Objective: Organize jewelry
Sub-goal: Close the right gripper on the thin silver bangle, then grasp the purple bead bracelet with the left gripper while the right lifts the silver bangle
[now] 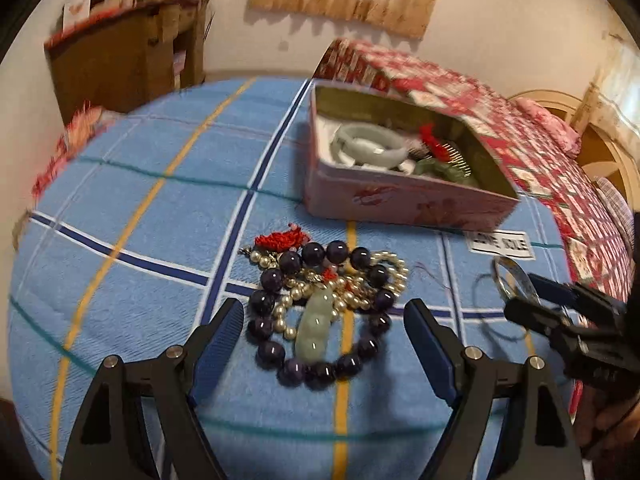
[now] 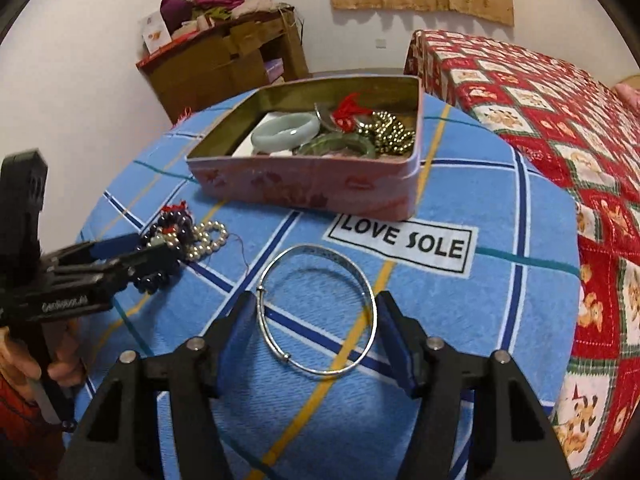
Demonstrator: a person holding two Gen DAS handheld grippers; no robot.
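A pile of jewelry lies on the blue checked cloth: a dark purple bead bracelet (image 1: 320, 312), pearl strands (image 1: 384, 272), a pale jade pendant (image 1: 316, 324) and red tassel (image 1: 280, 240). My left gripper (image 1: 324, 320) is open with its fingers on either side of the pile. A thin silver bangle (image 2: 320, 308) lies flat on the cloth; my right gripper (image 2: 316, 316) is open around it, fingers beside its two edges. The pink tin box (image 2: 312, 184) behind holds a pale jade bangle (image 2: 286, 130), a green bangle (image 2: 340, 146), metal beads and red thread.
A "LOVE SOLE" label (image 2: 404, 240) is printed on the cloth between the bangle and box. A bed with a red patterned cover (image 2: 560, 120) stands to the right. A cardboard shelf (image 2: 224, 60) with fabrics is against the far wall.
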